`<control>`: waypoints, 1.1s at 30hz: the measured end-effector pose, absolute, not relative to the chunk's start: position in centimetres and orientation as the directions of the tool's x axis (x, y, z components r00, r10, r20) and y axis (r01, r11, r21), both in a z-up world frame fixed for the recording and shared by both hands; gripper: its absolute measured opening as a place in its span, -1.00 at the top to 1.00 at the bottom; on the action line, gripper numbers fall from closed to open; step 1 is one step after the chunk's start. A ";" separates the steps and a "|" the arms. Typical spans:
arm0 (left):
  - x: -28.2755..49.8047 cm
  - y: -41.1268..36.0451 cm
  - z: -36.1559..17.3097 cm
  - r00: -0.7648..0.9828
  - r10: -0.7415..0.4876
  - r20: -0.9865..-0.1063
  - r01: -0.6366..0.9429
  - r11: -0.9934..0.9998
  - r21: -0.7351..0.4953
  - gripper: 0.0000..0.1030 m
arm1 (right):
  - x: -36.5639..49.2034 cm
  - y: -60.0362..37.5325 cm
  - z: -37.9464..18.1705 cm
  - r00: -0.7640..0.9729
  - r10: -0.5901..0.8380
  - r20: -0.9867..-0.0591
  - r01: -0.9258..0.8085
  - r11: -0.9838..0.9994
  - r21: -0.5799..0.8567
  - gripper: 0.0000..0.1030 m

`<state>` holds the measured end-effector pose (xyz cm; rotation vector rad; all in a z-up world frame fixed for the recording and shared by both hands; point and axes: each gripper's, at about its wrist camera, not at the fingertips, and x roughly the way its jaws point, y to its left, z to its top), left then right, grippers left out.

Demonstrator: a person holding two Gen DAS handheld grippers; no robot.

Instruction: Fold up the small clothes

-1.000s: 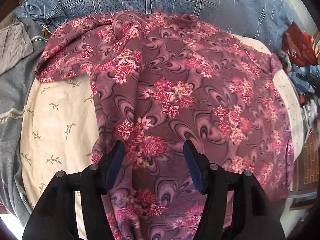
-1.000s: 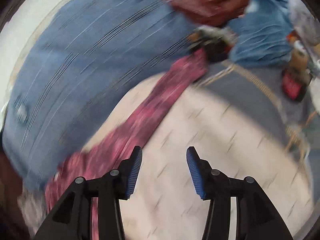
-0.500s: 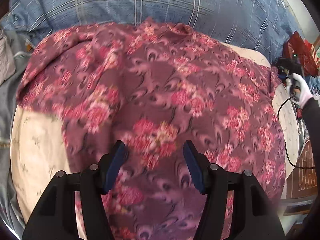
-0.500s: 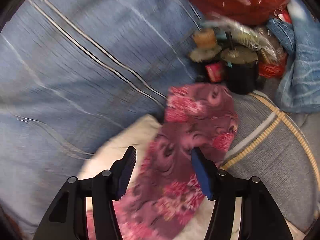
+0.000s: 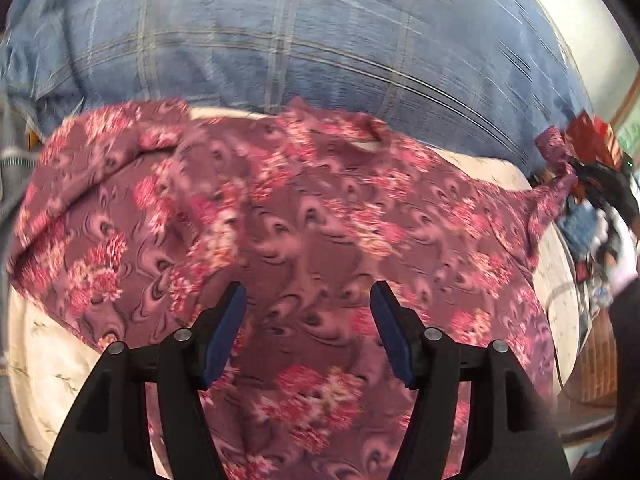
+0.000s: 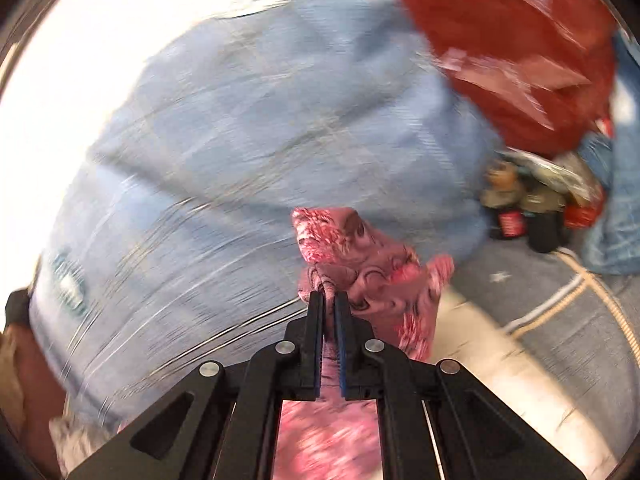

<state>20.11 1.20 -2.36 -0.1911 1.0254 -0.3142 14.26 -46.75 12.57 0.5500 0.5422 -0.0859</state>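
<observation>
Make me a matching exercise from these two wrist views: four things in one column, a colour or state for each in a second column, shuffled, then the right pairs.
Things:
1. left gripper
2. right gripper
3. plaid pillow
4. plastic bag

States or colours:
A. red
B. open, above the floral garment
C. blue
D. shut on a bunched corner of the floral garment

Pairs: 1-B, 2-D, 3-C, 4-A
</observation>
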 end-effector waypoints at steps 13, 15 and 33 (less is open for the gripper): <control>21.1 5.0 -3.0 0.438 -0.459 -0.773 0.080 0.876 -0.475 -0.23 | 15.0 -19.7 9.9 0.680 0.518 -0.519 -0.194 0.810 0.554 0.90; 20.9 5.7 -2.6 0.455 -0.474 -0.754 0.072 0.864 -0.499 -0.23 | 15.4 -16.5 7.3 0.619 0.549 -0.562 -0.208 0.804 0.556 0.90; 23.9 1.4 -3.6 0.370 -0.590 -0.717 0.058 0.785 -0.616 -0.32 | 5.8 -24.2 2.0 0.543 0.474 -0.693 -0.015 0.830 0.557 0.49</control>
